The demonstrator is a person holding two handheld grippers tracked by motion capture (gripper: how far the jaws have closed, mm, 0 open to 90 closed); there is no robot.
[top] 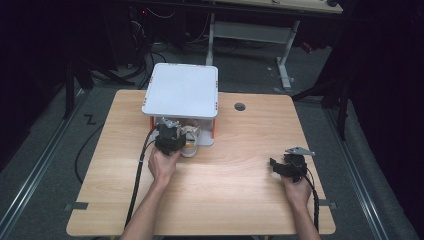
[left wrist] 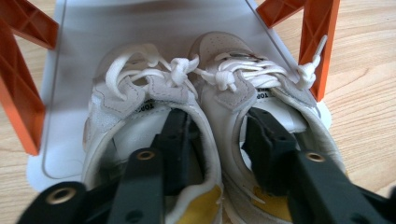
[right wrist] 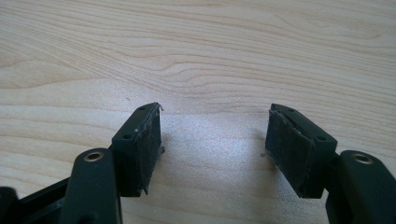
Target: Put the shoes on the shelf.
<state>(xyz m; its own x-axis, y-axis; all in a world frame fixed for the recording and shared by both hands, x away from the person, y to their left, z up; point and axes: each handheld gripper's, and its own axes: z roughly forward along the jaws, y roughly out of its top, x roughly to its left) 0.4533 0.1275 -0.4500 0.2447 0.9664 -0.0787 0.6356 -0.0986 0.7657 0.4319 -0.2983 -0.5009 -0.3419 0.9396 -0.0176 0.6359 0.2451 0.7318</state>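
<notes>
Tool (left wrist: pixel 219 144) tips inside paired shoes (left wrist: pixel 205 116)

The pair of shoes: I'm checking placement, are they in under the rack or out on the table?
In: the shoes sit side by side on the rack's lower shelf, between its orange legs.

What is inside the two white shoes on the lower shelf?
One jaw of the left tool sits inside each white shoe, straddling their touching inner walls. Yellow heel linings show; the toe ends are covered by tongues and laces.

A lab: dark room, floor cables (top: pixel 150 52), bare wooden test table (top: pixel 230 200)
</notes>
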